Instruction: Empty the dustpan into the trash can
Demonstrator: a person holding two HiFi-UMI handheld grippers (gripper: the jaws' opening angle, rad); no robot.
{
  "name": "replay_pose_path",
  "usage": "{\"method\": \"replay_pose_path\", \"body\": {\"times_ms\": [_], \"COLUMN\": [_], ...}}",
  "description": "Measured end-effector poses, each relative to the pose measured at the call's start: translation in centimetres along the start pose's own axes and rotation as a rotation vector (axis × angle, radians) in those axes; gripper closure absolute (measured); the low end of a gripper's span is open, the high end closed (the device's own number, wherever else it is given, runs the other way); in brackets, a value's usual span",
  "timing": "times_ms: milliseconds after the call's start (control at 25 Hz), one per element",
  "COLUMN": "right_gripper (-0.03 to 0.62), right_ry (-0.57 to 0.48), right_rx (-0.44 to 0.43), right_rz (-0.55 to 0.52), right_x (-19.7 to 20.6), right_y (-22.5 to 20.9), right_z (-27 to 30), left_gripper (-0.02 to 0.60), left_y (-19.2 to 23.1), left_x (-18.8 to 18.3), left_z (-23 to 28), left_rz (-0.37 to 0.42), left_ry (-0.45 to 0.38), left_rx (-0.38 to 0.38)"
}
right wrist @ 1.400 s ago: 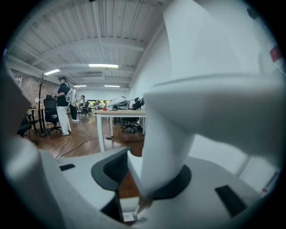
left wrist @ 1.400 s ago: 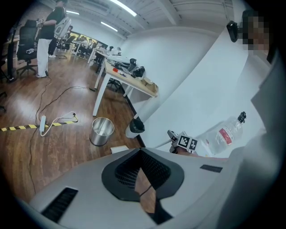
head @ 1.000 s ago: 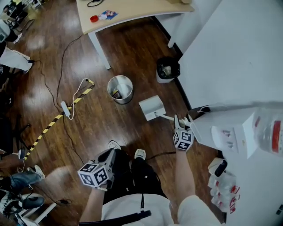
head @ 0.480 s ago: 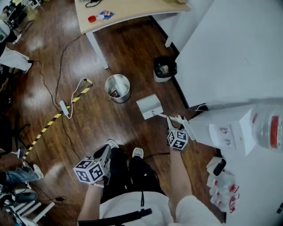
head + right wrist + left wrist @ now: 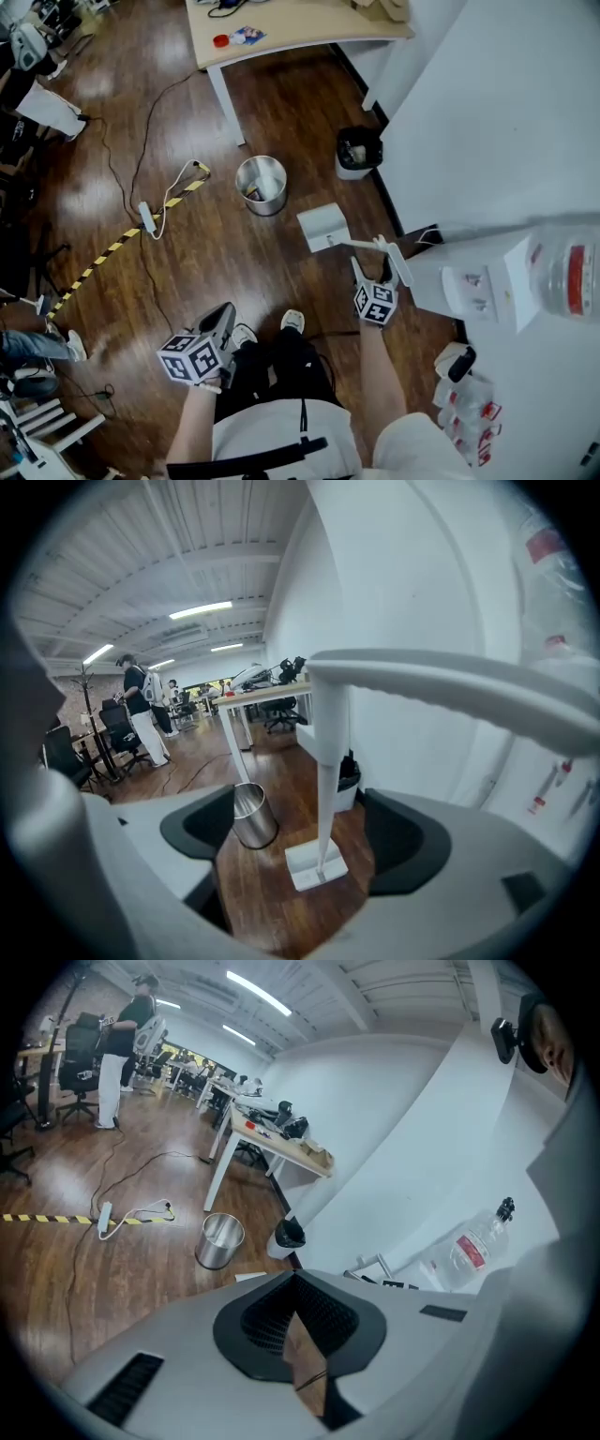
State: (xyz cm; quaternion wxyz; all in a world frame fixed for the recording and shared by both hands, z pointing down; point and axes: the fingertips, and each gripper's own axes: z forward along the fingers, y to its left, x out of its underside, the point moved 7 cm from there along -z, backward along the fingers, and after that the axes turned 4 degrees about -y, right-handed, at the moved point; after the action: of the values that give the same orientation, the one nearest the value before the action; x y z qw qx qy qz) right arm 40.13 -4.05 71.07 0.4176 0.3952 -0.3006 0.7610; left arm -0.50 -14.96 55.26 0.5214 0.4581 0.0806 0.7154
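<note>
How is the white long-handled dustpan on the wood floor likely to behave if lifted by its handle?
Probably light: the white long-handled dustpan looks like thin plastic. Its slim upright handle over a small pan suggests it would tip easily if nudged sideways. Lifted from the handle top, the pan may swing, so any contents could spill early.

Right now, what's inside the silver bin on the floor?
The silver bin holds a dark-and-yellowish scrap at its left wall, with something pale beside it. Both are too small to identify, and the near wall hides part of the bottom.
</note>
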Motion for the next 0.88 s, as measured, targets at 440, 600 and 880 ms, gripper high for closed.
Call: {"method": "replay_pose_path", "body": {"times_ms": [440, 600, 880], "right_gripper": [0.468, 0.594, 0.595], "right_ry": [-0.105, -0.177, -0.214], "right_rx": [-0.055, -0.145, -0.342], "right_rz": [0.220, 0.219, 0.212], "right_x": [-1.3, -2.8, -3.1], "right_y": [7.3, 14.0, 25.7], "right_z": [-11.2, -18.7, -32.9], "left_gripper": [0.594, 0.594, 0.594], "left_y": [2.0, 3.1, 5.7], "left_x": [-0.3, 1.0, 4.6], "left_z": [-8.4, -14.6, -26.4], "left_rz": [0.068, 0.095, 0.140], "left_ry": [-0.120, -0.173, -0.241], "left_rx": [0.040, 0.092, 0.159]}}
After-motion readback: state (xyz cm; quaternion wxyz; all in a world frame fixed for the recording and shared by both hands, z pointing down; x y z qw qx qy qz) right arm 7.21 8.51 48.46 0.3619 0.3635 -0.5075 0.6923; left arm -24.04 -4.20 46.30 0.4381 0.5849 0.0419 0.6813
